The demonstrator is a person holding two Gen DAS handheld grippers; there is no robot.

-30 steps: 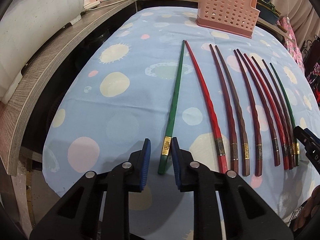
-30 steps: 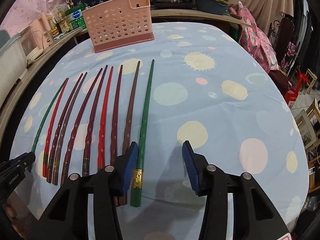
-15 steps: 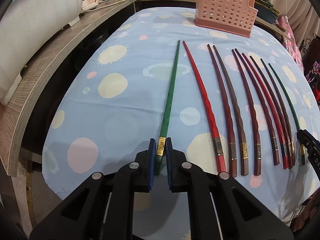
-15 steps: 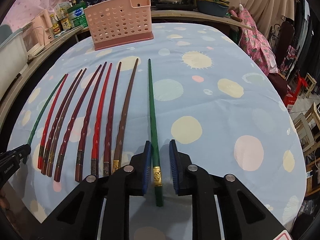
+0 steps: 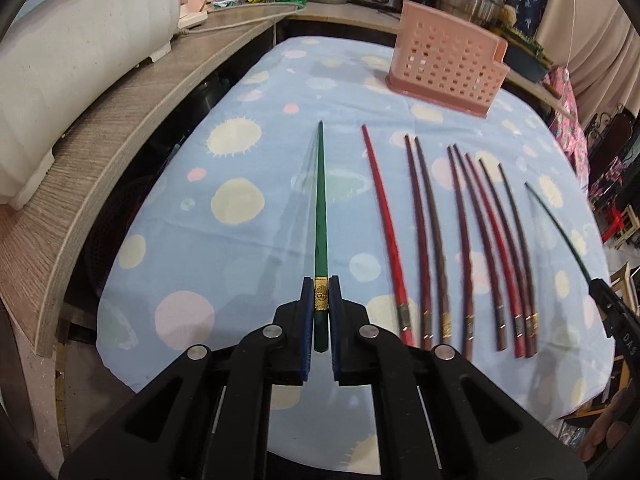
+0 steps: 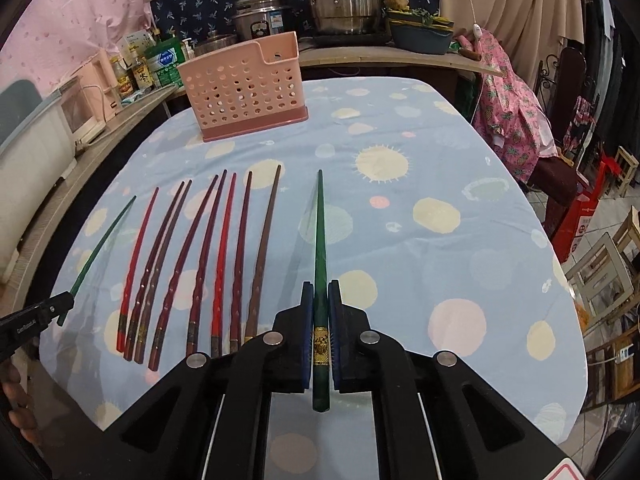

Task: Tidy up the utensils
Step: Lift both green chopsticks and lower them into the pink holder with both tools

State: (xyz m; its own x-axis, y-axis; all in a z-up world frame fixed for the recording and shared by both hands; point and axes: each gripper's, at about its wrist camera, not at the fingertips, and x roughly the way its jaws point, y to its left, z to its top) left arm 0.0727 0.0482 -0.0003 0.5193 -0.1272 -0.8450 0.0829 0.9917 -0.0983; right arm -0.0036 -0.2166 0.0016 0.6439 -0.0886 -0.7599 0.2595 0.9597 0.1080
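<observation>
My left gripper (image 5: pixel 321 300) is shut on a green chopstick (image 5: pixel 321 208) near its gold band and holds it raised off the table. My right gripper (image 6: pixel 320 304) is shut on the other green chopstick (image 6: pixel 319 240), also lifted. Each held stick shows in the other view: the right one at the far right of the left wrist view (image 5: pixel 560 232), the left one at the far left of the right wrist view (image 6: pixel 104 240). Several red and brown chopsticks (image 5: pixel 460 240) lie in a row on the cloth (image 6: pixel 224 248). A pink perforated holder (image 5: pixel 448 56) stands upright at the table's far end (image 6: pixel 242 84).
A blue spotted tablecloth (image 5: pixel 248 200) covers the table. A wooden counter (image 5: pixel 100 152) with a white appliance runs along the left. Pots and bottles (image 6: pixel 344 4) stand behind the holder. Chairs and pink fabric (image 6: pixel 516 92) are to the right.
Both grippers closed on the outer green chopsticks and lifted them off the cloth, away from the row. The holder and the other chopsticks have not moved.
</observation>
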